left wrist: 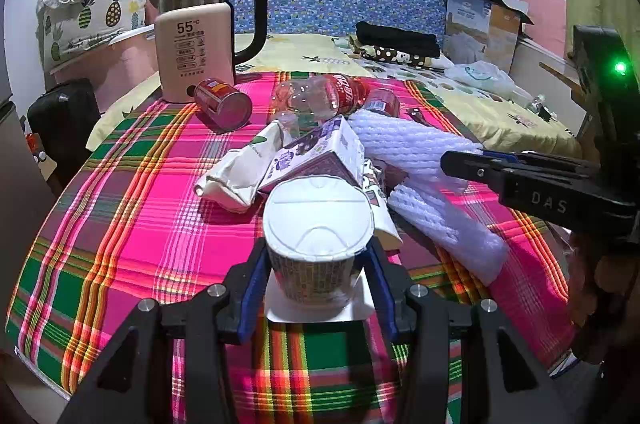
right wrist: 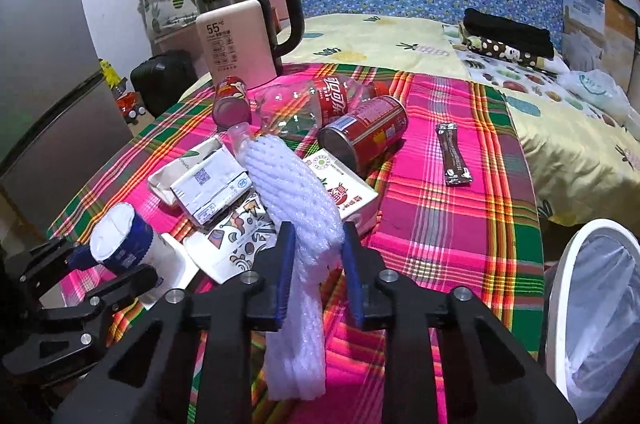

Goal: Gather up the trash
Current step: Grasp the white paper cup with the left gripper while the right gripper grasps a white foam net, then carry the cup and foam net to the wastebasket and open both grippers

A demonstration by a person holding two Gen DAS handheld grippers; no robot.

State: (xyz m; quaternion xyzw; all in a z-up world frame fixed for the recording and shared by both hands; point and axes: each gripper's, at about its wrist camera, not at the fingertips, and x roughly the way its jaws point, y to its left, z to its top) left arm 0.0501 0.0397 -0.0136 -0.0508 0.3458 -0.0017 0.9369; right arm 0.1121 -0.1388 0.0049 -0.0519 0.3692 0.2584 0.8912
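A paper cup (left wrist: 316, 224) with a white lid stands upright between the blue pads of my left gripper (left wrist: 316, 258), which is shut on it just above the plaid tablecloth (left wrist: 140, 203). The right wrist view shows the same cup (right wrist: 120, 248) at the lower left. My right gripper (right wrist: 318, 244) is shut on a white foam net sleeve (right wrist: 288, 183), whose squeezed tail hangs down between the fingers. From the left wrist view, that gripper (left wrist: 460, 163) comes in from the right onto the foam sleeve (left wrist: 420, 147).
Piled in the middle of the table are two red cans (right wrist: 364, 131) (right wrist: 230, 103), a clear cola bottle (right wrist: 312, 99) and flattened cartons (right wrist: 208, 183). A brown sachet (right wrist: 454, 155) lies apart to the right. A kettle (left wrist: 196, 47) stands at the back. A white bin (right wrist: 558, 284) with a liner sits at the lower right.
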